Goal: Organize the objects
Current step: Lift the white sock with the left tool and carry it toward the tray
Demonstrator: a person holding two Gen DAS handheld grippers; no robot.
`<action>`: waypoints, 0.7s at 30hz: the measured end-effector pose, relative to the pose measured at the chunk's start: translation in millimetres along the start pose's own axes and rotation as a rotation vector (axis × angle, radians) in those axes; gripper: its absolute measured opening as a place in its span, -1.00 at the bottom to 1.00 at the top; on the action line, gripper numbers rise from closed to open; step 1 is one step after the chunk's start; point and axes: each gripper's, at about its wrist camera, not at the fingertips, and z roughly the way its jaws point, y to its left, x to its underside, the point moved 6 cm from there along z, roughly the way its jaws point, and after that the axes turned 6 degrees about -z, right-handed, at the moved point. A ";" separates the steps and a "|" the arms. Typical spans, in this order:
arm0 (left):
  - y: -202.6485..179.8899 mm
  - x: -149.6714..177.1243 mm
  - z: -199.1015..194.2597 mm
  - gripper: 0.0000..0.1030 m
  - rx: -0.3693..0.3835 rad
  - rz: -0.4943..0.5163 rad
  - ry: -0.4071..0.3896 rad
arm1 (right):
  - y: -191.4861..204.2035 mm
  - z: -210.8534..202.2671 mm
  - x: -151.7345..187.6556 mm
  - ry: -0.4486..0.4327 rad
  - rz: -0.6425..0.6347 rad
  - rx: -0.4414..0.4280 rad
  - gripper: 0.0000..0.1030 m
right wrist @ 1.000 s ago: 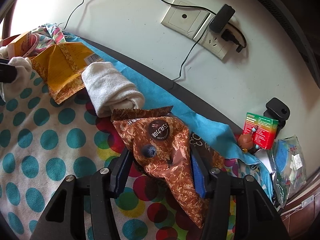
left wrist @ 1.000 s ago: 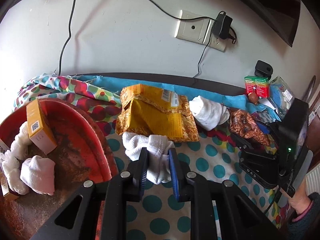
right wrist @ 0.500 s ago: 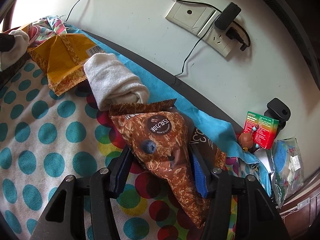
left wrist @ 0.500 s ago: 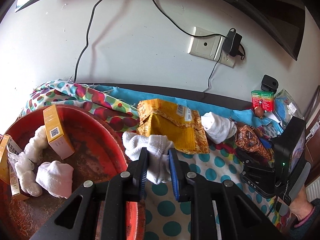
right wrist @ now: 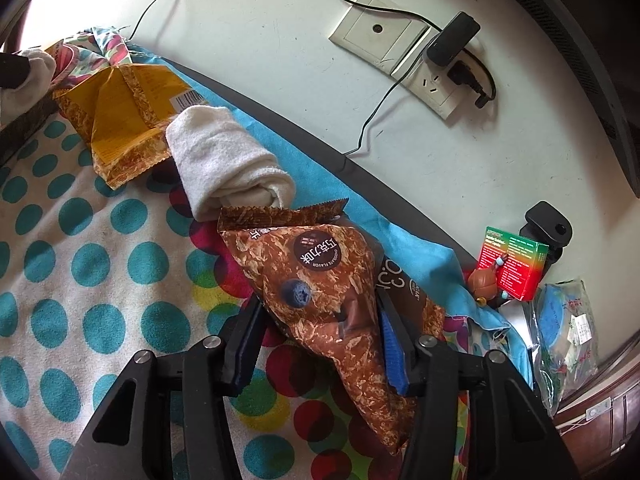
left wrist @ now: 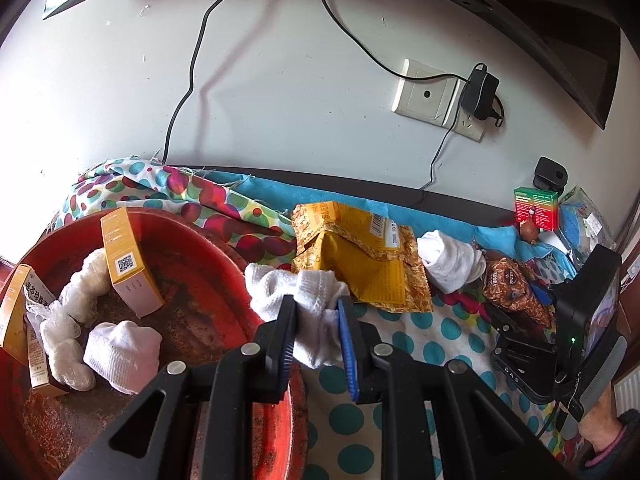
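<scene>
The left tongs (left wrist: 316,316), clamped on the white sock (left wrist: 298,294), had carried it over the red basin's (left wrist: 224,252) rim, ready to drop. The right tongs (right wrist: 318,330) had just been closing around the brown snack bag (right wrist: 320,296) lying between them on the desk.

a crumpled white sock (left wrist: 308,300) hangs pinched at the rim of a worn red basin (left wrist: 224,248), which already holds two yellow-orange cartons (left wrist: 128,264), one upright and tilted, another white sock (left wrist: 120,350) and a plastic-wrapped white bundle (left wrist: 72,312). on the polka-dot cloth (right wrist: 80,264) lie a flattened yellow snack packet (left wrist: 360,264), a rolled white towel (right wrist: 224,164) and a brown chocolate-flavour snack bag (right wrist: 320,292), its sealed end touching the towel.
</scene>
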 end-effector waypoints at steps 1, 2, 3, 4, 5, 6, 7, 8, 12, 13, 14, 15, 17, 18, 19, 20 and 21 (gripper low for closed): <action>0.7 -0.2 -0.3 -0.59 -0.004 0.000 -0.001 | -0.5 -1.9 -0.3 -0.009 0.006 -0.008 -0.07; 1.3 -0.5 -0.6 -0.59 -0.007 0.001 -0.002 | -1.2 -4.3 -0.8 -0.024 0.012 -0.023 -0.09; 2.1 -1.0 -1.1 -0.59 -0.008 -0.002 -0.003 | -1.9 -7.3 -1.3 -0.040 0.019 -0.036 -0.09; 2.8 -1.2 -1.4 -0.59 -0.007 -0.005 -0.004 | -3.3 -10.7 -1.9 -0.059 0.027 -0.042 -0.13; 3.6 -1.3 -1.6 -0.59 -0.006 -0.007 -0.002 | -4.0 -12.4 -2.1 -0.069 0.034 -0.053 -0.17; 3.8 -1.4 -1.9 -0.59 -0.009 -0.006 -0.004 | -5.9 -14.2 -2.0 -0.080 0.045 -0.061 -0.20; 4.1 -1.6 -2.2 -0.59 -0.015 -0.006 -0.007 | -7.9 -15.3 -2.3 -0.089 0.056 -0.064 -0.22; 4.7 -2.0 -2.0 -0.59 -0.019 -0.007 -0.007 | -9.8 -16.6 -2.2 -0.097 0.067 -0.070 -0.23; 4.7 -1.5 -1.7 -0.59 -0.019 -0.005 -0.003 | -18.6 -24.2 -2.5 -0.141 0.115 -0.070 -0.23; 4.0 -1.3 -1.5 -0.59 -0.016 -0.003 0.000 | -21.8 -25.9 -2.3 -0.147 0.132 -0.061 -0.23; 3.5 -1.2 -1.7 -0.59 -0.015 -0.002 0.002 | -24.3 -26.1 -1.8 -0.148 0.146 -0.057 -0.23; 2.8 -1.5 -2.1 -0.59 -0.015 -0.002 0.000 | -27.0 -25.0 -1.2 -0.145 0.161 -0.060 -0.23; -0.2 -1.8 -3.8 -0.59 -0.010 0.006 -0.002 | -30.9 -24.4 -0.6 -0.141 0.180 -0.054 -0.23; -1.3 -2.0 -4.9 -0.59 -0.008 0.007 -0.005 | -31.6 -24.0 -0.3 -0.140 0.184 -0.058 -0.23; -2.7 -2.4 -6.4 -0.59 -0.003 0.010 -0.008 | -31.6 -24.2 -0.2 -0.139 0.183 -0.053 -0.23; -4.1 -3.1 -7.9 -0.59 0.002 0.012 -0.012 | -31.3 -24.7 -0.2 -0.140 0.181 -0.049 -0.23; -5.1 -3.4 -8.8 -0.59 0.003 0.014 -0.014 | -30.6 -25.0 -0.4 -0.141 0.176 -0.050 -0.23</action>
